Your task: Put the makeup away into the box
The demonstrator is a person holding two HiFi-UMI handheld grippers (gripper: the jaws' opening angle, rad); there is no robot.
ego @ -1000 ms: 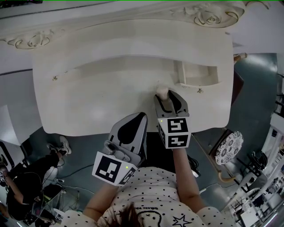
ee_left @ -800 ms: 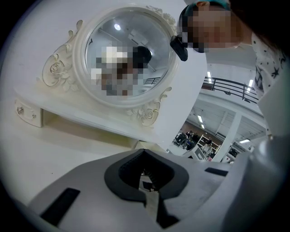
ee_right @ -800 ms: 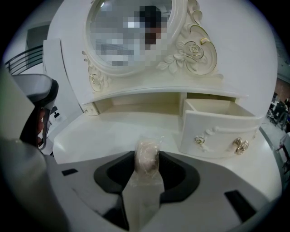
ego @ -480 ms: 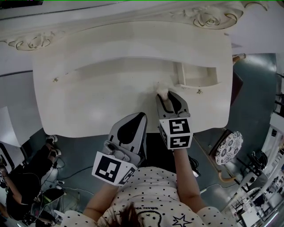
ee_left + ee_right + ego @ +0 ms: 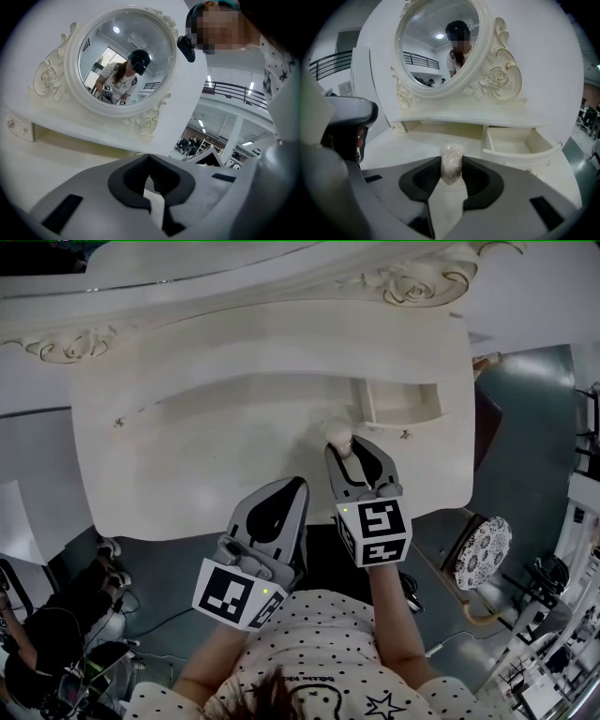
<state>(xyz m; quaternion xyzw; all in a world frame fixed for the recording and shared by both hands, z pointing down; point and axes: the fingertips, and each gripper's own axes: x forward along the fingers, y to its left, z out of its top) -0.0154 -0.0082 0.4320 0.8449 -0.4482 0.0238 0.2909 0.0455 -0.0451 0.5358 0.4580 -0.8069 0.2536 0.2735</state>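
My right gripper (image 5: 349, 448) has risen a little from the worktop (image 5: 187, 456), its jaws having just closed onto the pale wrapped makeup sponge (image 5: 452, 164), so the carry to the open drawer (image 5: 548, 148) can begin, while my left gripper (image 5: 281, 504) waits with jaws together, empty.

Large open hall dressed as a bedroom corner, white carved dressing tabletop (image 5: 187, 474) with oval mirror (image 5: 124, 56) at twelve o'clock, bare grey floor (image 5: 525, 418) at three o'clock, balcony railing (image 5: 234, 87) beyond
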